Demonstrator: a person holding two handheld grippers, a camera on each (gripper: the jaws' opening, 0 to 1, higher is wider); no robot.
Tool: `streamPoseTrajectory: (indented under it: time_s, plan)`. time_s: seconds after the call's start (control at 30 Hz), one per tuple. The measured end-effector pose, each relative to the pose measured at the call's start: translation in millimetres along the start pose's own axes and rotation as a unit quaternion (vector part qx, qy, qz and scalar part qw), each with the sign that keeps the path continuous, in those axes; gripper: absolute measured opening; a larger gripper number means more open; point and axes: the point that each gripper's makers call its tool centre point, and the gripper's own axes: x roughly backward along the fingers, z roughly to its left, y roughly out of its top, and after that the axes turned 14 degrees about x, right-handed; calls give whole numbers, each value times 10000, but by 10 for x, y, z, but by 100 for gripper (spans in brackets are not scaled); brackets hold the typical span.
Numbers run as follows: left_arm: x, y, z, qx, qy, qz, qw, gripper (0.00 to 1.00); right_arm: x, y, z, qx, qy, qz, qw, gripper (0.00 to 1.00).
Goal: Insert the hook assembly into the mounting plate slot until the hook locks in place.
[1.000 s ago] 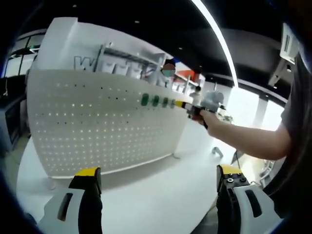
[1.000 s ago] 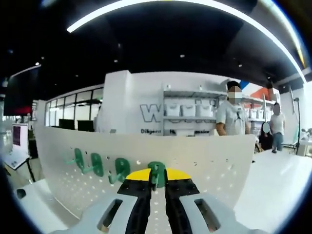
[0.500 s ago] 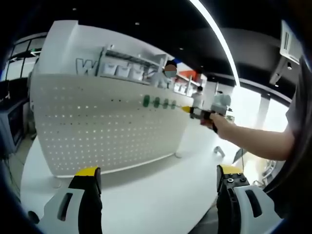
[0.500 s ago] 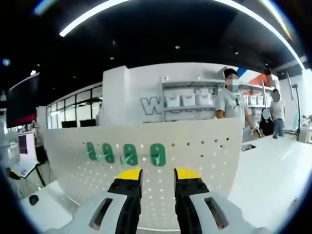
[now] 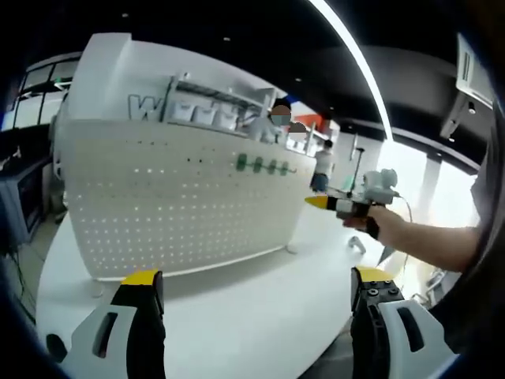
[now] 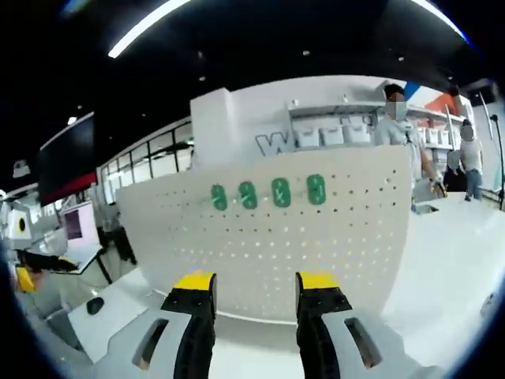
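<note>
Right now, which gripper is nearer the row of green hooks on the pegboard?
Right. The right gripper hangs just off the pegboard's edge, a little below the green hooks. The left gripper sits back across the white table, jaws wide apart.

A white table carries an upright white pegboard and a small dark object.

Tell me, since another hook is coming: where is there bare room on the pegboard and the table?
The pegboard is bare below and to the left of the four green hooks, which crowd its upper middle. The white table is bare in front of the board, between it and the left gripper; the right gripper is open.
</note>
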Motion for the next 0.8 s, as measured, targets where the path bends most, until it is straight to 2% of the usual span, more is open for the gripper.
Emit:
streamPoseTrajectory:
  time_s: [0.23,0.37,0.63,0.8]
  plan:
    - [22,-25,-19,-19,0,21,10000,100,152,-127,235,6,150,131,9998,44]
    - [22,-53,-22,-29,33,55,10000,100,238,-196,293,-266,129,129,9995,41]
    - [57,-106,-32,-57,31,113,9999,100,401,-338,436,-143,285,305,9990,46]
    - [68,-153,-30,-35,29,163,9999,100,498,-493,526,26,437,538,9976,47]
